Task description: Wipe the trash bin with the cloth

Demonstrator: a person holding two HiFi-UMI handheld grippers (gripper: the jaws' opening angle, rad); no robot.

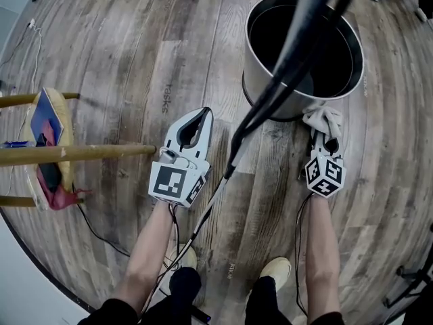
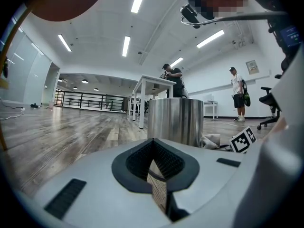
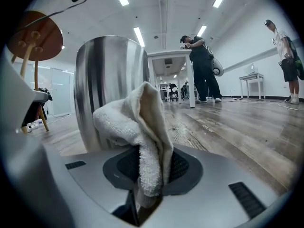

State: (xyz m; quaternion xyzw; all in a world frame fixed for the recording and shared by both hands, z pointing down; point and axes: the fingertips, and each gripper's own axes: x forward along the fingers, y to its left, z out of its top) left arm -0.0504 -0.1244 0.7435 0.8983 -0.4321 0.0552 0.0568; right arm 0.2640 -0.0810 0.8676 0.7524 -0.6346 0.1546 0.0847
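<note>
Bright, even light from ceiling strip lights (image 2: 126,45). Soft vertical glare streaks on steel trash bin (image 3: 109,75). Strong fisheye bending, dark vignette at edges. Nearest foreground blurred.

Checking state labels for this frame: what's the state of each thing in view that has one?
Trash bin: upright on the floor, no lid, inside looks empty.
Cloth: bunched, clamped in the right gripper, by the bin's lower wall.
Right gripper: shut on the cloth.
Left gripper: shut, empty, low over the floor.
</note>
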